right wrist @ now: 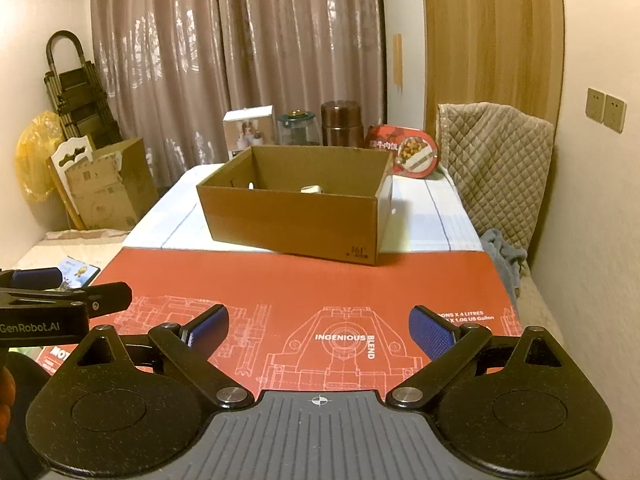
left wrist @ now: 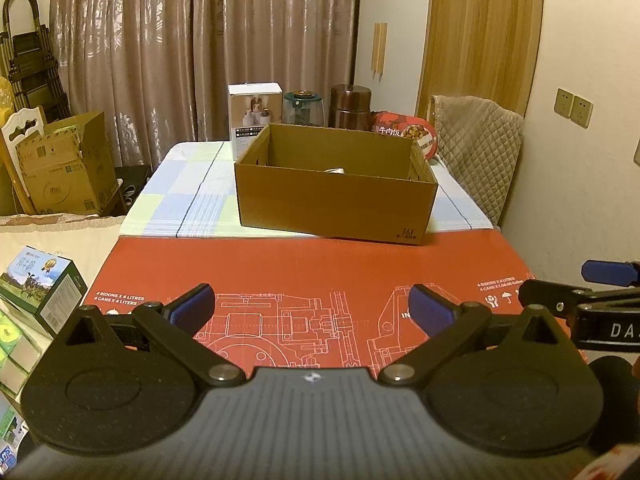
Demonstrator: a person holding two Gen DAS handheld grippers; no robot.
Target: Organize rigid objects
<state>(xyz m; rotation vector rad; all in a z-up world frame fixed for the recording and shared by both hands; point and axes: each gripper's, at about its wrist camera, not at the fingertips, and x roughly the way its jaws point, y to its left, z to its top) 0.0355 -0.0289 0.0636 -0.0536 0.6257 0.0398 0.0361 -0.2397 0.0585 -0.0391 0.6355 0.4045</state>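
Presently both the left gripper [left wrist: 312, 312] and right gripper [right wrist: 318, 330] hang spread and empty — reaching past the cardboard box [left wrist: 334, 204] risks toppling the copper canister [left wrist: 351, 106].

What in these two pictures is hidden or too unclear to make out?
- Contents of the cardboard box: the near wall hides all but a pale object's top, both views.
- Glass jar and brown canister: lower parts hidden behind the box.
- Small print on the white carton: too small.
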